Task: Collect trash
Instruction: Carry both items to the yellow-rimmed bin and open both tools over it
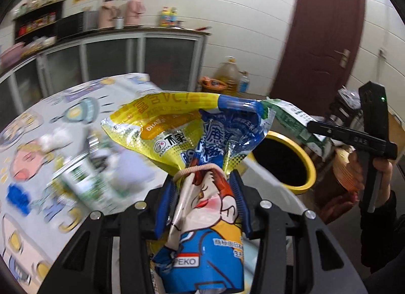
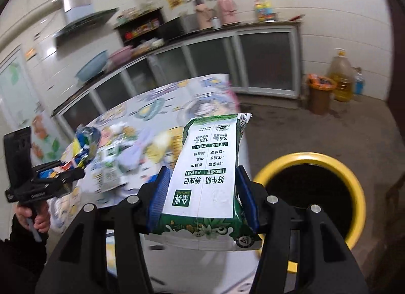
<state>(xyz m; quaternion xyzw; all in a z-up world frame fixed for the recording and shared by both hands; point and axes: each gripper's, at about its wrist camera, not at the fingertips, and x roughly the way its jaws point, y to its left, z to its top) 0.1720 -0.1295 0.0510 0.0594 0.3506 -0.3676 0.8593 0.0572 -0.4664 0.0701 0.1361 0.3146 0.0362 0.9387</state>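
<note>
L gripper (image 1: 202,180) clamps snack bag (image 1: 182,132) (crumpled) | R gripper (image 2: 202,187) clamps milk carton (image 2: 210,164) | bin (image 2: 354,180) near

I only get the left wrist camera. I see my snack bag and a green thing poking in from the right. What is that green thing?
Observer: It is a green and white milk carton, clamped between the right gripper's blue pads.
Operator: Is there more trash left on the table? Mine is all blurry.
Observer: Yes, the right view shows another small green carton lying on the table, though it is blurred there too.
Operator: What else is in the kitchen that I miss?
Observer: A range hood hangs on the wall at far left, above a blue basin on the counter.
</note>
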